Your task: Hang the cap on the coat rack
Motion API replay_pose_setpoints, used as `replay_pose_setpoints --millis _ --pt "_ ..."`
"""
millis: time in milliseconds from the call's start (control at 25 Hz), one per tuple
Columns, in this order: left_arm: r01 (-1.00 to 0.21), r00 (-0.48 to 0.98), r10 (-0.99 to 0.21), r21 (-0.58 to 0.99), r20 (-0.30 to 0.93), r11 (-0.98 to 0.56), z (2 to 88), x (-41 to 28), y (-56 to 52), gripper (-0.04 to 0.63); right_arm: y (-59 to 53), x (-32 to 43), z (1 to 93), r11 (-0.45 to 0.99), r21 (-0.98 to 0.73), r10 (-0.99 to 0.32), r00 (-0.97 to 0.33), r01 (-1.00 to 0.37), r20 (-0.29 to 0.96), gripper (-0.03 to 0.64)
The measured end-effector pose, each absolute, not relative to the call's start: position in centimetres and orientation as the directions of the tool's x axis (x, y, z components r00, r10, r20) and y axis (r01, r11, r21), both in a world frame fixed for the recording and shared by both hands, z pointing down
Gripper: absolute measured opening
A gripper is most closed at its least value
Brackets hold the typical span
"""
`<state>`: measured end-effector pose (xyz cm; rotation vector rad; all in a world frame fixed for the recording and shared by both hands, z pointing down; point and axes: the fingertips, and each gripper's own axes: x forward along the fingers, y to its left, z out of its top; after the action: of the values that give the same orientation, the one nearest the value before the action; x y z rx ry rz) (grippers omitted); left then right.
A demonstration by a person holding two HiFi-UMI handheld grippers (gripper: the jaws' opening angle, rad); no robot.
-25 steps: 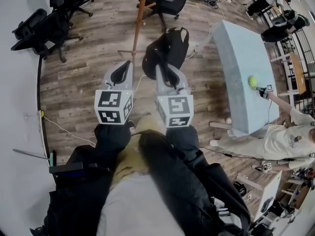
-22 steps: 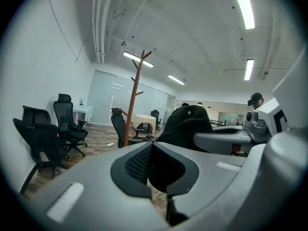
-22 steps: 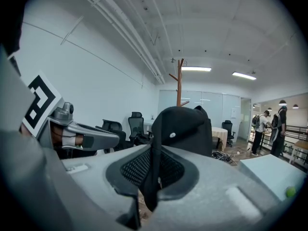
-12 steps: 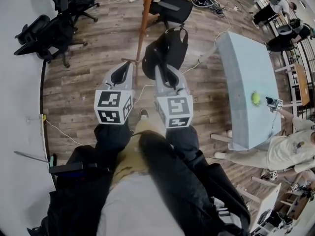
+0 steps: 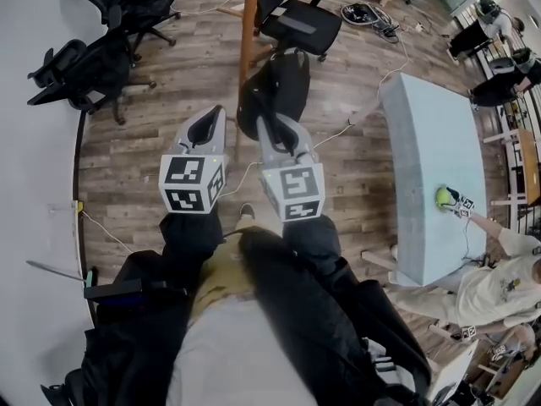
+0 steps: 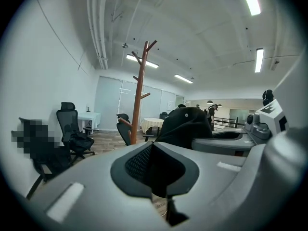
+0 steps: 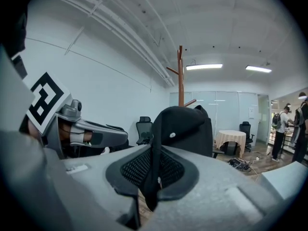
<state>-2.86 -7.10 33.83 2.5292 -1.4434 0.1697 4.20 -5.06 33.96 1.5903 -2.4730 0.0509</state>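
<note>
Wood-plank office floor (image 5: 152,108) background: the black fabric baseball cap (image 5: 275,87) hangs clamped by its edge in the nearly closed right gripper (image 5: 270,123), near the brown wooden coat rack (image 5: 248,32) but not yet hung; left gripper (image 5: 212,115) closed, empty.

The black cap (image 5: 272,91) with a small button on its crown hangs above the wooden floor (image 5: 152,155), pinched by its edge in the jaws of the right gripper (image 7: 153,174). Just beyond it, the brown wooden coat rack (image 5: 248,24) stands upright with bare, upward-angled pegs.
</note>
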Motion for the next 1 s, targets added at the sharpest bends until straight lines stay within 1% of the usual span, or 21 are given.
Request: replay_pose_setpoints --millis 280,680,1000 --pt "-0.887 0.462 -0.851 0.133 0.249 -0.443 35.0 -1.8 -10.2 -0.011 -8.0 5.2 34.9 0.474 0.053 -0.867 -0.456 -0.879 0.201 0.034" --pt "-0.91 0.414 -0.861 0.137 0.295 -0.39 36.8 -2.3 -12.9 -0.011 -10.5 5.5 36.7 0.514 0.023 -0.84 -0.498 -0.858 0.214 0.034" --pt "-0.898 0.439 -0.846 0.167 0.303 -0.406 37.9 -3.3 -16.2 -0.011 -12.0 4.0 39.9 0.549 0.018 -0.813 -0.529 -0.835 0.242 0.033"
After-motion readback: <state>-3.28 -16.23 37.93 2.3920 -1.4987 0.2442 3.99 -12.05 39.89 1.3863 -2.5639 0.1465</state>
